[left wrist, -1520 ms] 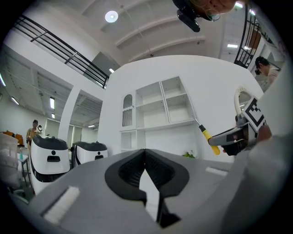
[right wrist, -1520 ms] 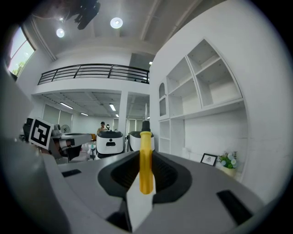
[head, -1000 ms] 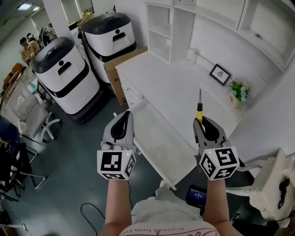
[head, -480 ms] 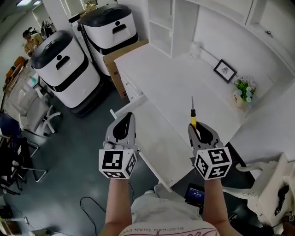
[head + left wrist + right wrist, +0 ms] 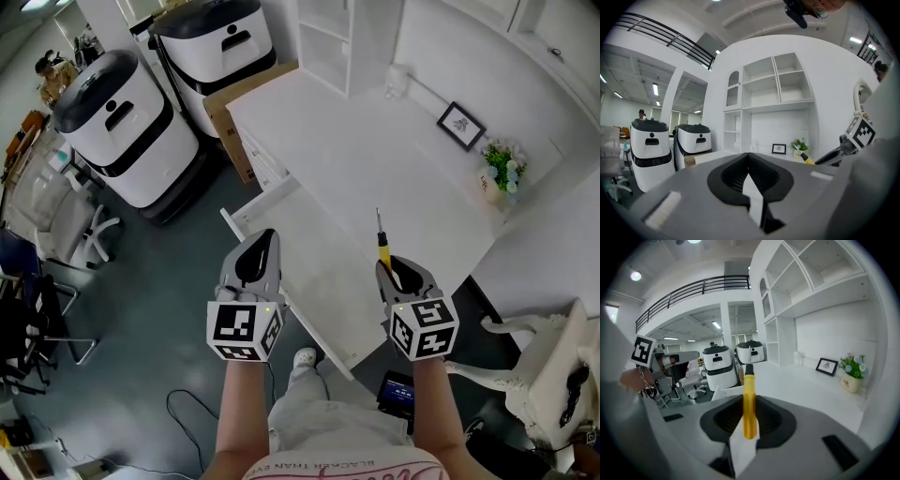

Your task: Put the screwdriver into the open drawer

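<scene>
Now screwdriver (image 5: 382, 246) sat lower, yellow handle pinched tight in right gripper (image 5: 398, 272), tip pointing far, above right side of open drawer (image 5: 323, 281). Left gripper (image 5: 255, 258) closed, empty, near left rim. Both had dropped; drop-in looked close.

Head view: I'm looking steeply down from above the person, wide, with the left gripper (image 5: 261, 246) and right gripper (image 5: 392, 272) low in frame and the open drawer (image 5: 323, 281) and desk (image 5: 375, 159) under them. Left gripper view sits right behind its own jaws, very close, facing about level at the shelf unit (image 5: 768, 89). Right gripper view has the same mount, tipped slightly down across the desk. All three share the picture frame (image 5: 460, 125), plant (image 5: 500, 169) and two white machines (image 5: 122, 122). Each gripper view catches the other gripper at its edge.
</scene>
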A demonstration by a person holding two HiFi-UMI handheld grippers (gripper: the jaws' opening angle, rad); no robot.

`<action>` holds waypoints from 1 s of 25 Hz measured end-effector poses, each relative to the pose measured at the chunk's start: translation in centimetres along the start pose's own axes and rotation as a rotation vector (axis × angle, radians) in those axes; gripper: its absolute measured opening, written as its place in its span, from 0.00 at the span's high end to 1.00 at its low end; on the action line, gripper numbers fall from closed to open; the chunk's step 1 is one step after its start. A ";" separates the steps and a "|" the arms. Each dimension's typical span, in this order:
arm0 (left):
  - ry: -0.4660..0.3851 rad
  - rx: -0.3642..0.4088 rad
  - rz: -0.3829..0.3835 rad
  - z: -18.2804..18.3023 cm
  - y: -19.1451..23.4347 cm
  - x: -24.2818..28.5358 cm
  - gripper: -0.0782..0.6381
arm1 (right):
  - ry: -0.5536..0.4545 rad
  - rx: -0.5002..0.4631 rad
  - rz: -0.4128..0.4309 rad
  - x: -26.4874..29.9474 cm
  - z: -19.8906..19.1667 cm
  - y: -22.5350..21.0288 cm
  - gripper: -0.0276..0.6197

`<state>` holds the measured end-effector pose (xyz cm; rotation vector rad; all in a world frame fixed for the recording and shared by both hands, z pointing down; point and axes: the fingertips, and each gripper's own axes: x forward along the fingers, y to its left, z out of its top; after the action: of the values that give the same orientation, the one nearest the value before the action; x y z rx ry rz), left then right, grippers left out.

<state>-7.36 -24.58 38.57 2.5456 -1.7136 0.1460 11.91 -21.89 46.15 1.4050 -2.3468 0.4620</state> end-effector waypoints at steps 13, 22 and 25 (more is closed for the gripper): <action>0.080 -0.015 -0.045 -3.5 0.5 -0.3 0.88 | 0.167 0.058 0.016 2.5 -6.8 1.7 0.82; 0.116 -0.043 -0.053 -5.6 0.8 -0.6 0.88 | 0.352 0.096 0.042 4.2 -12.3 2.6 0.82; 0.129 -0.046 -0.047 -6.2 1.2 -0.8 0.88 | 0.402 0.105 0.051 4.7 -13.7 3.0 0.82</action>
<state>-9.07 -23.57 44.66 2.4820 -1.5917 0.2589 9.14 -17.88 60.16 1.1676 -2.0586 0.8098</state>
